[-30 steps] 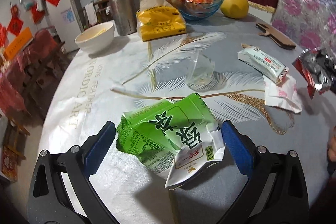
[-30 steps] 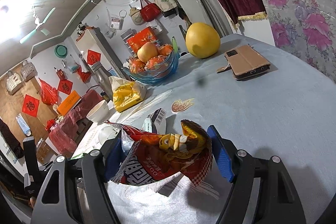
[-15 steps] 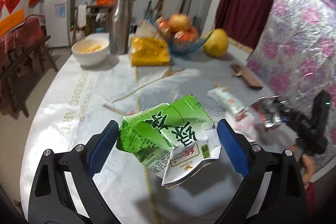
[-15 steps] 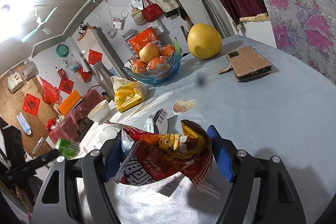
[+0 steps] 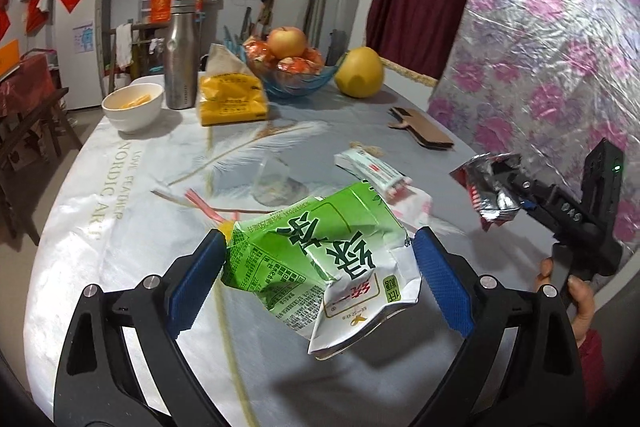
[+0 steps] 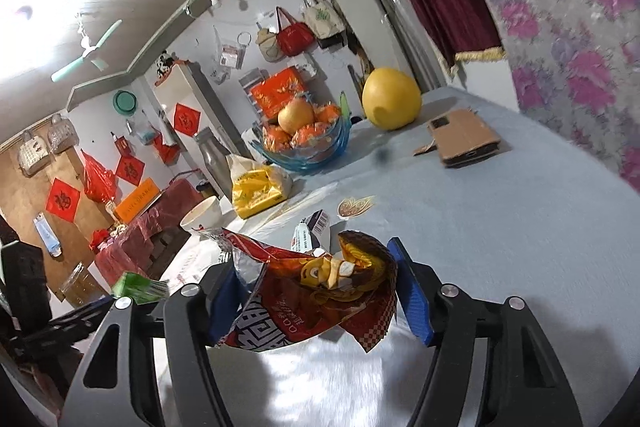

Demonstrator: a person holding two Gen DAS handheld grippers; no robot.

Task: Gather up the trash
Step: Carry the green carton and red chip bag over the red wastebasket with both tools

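My left gripper [image 5: 320, 267] is shut on a crushed green drink carton [image 5: 324, 263] and holds it in the air above the round table [image 5: 120, 211]. My right gripper [image 6: 316, 291] is shut on a crumpled red snack wrapper [image 6: 316, 307], also held off the table; it shows at the right in the left wrist view [image 5: 490, 191]. A clear plastic cup [image 5: 272, 181], a white and green wrapper [image 5: 372, 171], a white napkin [image 5: 412, 203] and a pink straw [image 5: 204, 205] lie on the table.
At the back of the table stand a white bowl [image 5: 132, 107], a steel bottle [image 5: 182, 55], a yellow packet [image 5: 232, 99], a blue fruit bowl [image 5: 296, 75], a pomelo [image 5: 360, 73] and a brown phone case [image 5: 424, 131]. A floral wall [image 5: 560, 47] is on the right.
My left gripper has lifted the green carton off the table and pulled back, so more of the table shows. The right gripper still holds the red wrapper in about the same place.
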